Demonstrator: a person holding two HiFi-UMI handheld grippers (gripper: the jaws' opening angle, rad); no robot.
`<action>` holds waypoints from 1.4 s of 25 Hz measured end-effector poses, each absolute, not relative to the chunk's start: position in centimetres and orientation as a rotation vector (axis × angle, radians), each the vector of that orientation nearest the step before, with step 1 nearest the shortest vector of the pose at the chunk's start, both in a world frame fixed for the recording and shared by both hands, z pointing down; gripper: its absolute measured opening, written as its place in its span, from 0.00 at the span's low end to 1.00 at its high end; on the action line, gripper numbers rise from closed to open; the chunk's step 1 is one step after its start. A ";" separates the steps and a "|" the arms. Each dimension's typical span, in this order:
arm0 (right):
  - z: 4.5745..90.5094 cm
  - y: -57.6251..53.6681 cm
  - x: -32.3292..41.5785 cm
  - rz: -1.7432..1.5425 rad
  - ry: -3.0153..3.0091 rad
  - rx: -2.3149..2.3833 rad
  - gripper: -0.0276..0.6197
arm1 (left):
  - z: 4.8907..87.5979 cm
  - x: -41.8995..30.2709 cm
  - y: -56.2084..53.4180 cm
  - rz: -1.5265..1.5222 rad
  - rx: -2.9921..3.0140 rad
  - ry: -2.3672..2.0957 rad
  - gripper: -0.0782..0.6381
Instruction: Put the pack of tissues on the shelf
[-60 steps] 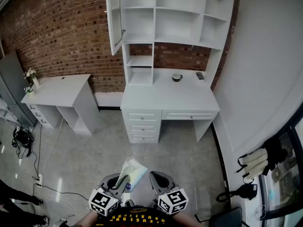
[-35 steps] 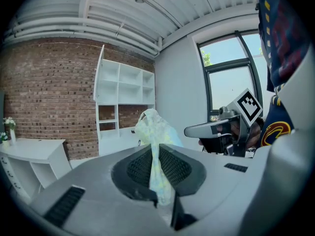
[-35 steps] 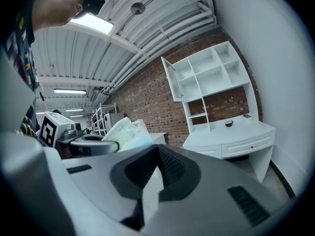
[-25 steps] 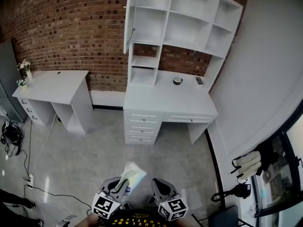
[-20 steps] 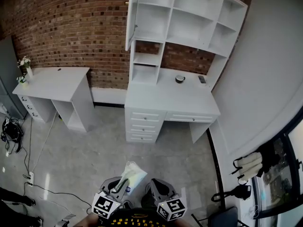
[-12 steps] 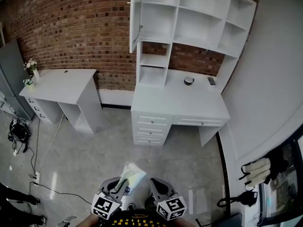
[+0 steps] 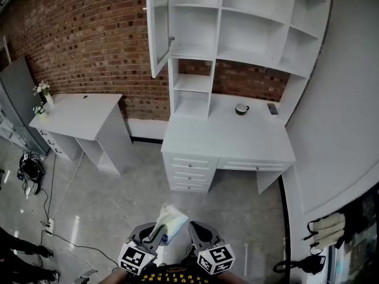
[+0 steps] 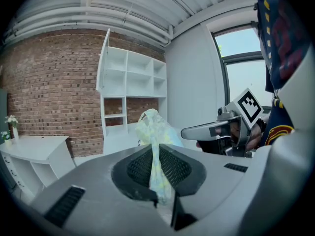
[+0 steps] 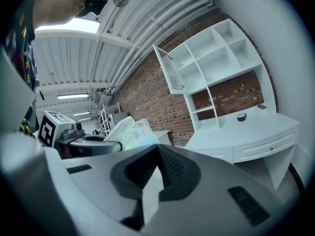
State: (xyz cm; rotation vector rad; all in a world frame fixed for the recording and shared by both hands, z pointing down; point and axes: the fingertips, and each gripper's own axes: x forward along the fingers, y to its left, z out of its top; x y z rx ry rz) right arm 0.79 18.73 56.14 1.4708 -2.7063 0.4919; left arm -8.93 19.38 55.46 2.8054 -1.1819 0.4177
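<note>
The pack of tissues (image 7: 169, 221), a soft pale wrapper with a faint yellow and blue print, is up off the floor and well apart from the shelf. We hold it in the left gripper (image 8: 157, 173), whose jaws are closed on the pack's lower end, so the thin pinched part runs between the two dark ribbed pads and the fuller part bulges up above the tips. In the head view it sits at the bottom of the frame, close to our body and tilted a little to the right. Just beside it is the right gripper (image 7: 201, 236). Its jaws are pressed together with nothing between them, and its marker cube is turned up towards the head camera. The grey floor (image 7: 118, 200) lies between us and the furniture. Ahead of us a white desk (image 7: 228, 139) with drawers stands against the brick wall (image 7: 89, 34). On its top are a small cup (image 7: 241, 108) and, near the right end, a small dark object (image 7: 272, 108) we cannot identify. The white shelf (image 7: 237, 16) rises above the desk with its compartments bare, and a cabinet door (image 7: 157, 28) at its left side hangs open. To the left is a second white table (image 7: 80, 114) with a small vase of flowers (image 7: 42, 93) on its far corner. Dark cables (image 7: 28, 170) lie on the floor near it.
</note>
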 end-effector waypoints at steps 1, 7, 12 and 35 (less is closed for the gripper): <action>56.0 18.0 1.7 0.493 -2.711 1.477 0.04 | 55.2 -8.0 18.6 0.418 2.809 -1.186 0.15; 55.1 14.6 6.4 0.514 -2.743 1.504 0.04 | 53.7 -3.7 15.6 0.442 2.828 -1.203 0.15; 54.2 12.7 9.0 0.527 -2.782 1.518 0.04 | 52.6 -1.4 14.0 0.498 2.846 -1.208 0.15; 54.5 4.5 14.8 0.561 -2.646 1.764 0.04 | 53.2 4.6 3.5 0.483 2.930 -0.968 0.15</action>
